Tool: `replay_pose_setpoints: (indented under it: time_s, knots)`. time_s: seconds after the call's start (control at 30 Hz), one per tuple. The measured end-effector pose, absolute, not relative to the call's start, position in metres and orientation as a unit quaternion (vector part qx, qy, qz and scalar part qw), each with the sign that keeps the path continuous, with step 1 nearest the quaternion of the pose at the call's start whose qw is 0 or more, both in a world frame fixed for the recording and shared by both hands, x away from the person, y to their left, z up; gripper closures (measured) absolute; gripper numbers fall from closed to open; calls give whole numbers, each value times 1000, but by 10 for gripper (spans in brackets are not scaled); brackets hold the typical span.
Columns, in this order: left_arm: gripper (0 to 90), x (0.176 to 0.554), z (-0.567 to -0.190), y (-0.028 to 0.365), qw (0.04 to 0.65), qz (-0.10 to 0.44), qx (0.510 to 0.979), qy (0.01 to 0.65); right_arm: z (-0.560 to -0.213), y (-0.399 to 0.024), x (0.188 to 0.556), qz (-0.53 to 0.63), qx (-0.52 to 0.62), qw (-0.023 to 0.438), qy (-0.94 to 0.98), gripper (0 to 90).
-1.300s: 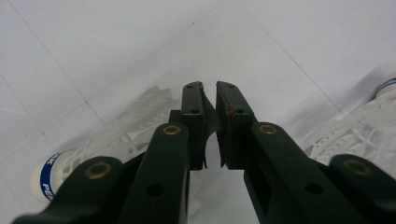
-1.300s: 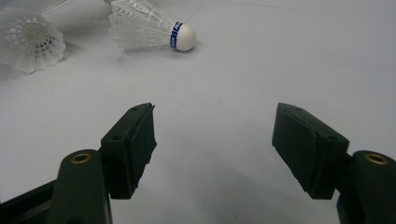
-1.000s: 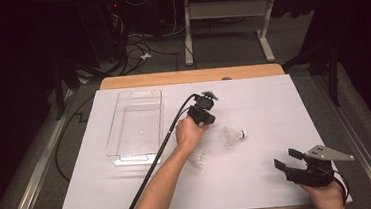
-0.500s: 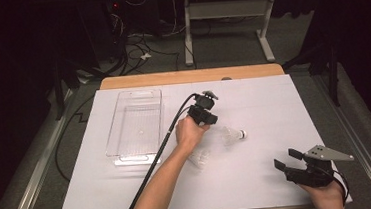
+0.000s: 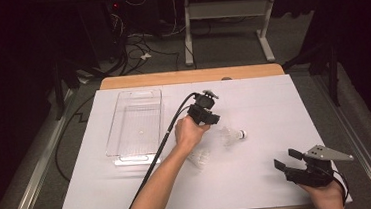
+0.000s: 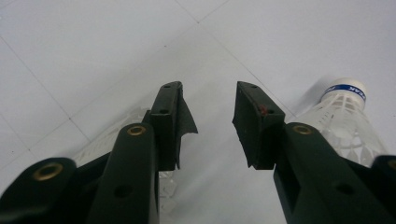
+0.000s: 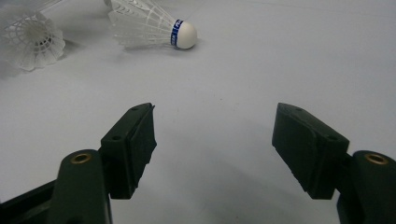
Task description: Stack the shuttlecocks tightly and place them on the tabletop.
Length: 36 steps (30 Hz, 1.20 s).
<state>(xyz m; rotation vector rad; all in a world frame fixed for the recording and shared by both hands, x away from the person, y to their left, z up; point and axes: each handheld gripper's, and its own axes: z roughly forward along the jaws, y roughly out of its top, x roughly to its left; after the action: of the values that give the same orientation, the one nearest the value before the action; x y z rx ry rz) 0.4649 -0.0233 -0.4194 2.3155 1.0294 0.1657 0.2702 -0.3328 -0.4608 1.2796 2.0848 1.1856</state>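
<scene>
Left gripper (image 5: 213, 118) hovering mid-mat, jaws just been opening, nothing between them. 2 shuttlecocks lying on mat: 1 (image 5: 233, 135) just beside it, another (image 5: 199, 158) under forearm. Right gripper (image 5: 289, 161) idling, spread wide, empty. Judging next: lining jaws over nearer shuttlecock, closing, carrying toward clear tray (image 5: 136, 122).

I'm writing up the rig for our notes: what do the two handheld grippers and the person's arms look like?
Both are black with two blocky jaws and brass-coloured pivot rivets. The left gripper trails a thick black cable; the right gripper carries a grey three-cornered plate. The forearms are bare, no sleeves.
</scene>
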Motion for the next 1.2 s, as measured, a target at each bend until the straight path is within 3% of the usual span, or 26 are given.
replay_pose_setpoints:
  time_s: [1.2]
  knots:
    - [402, 431, -386, 4, 328, 67, 868, 368, -460, -333, 270, 427, 461, 212, 749, 304]
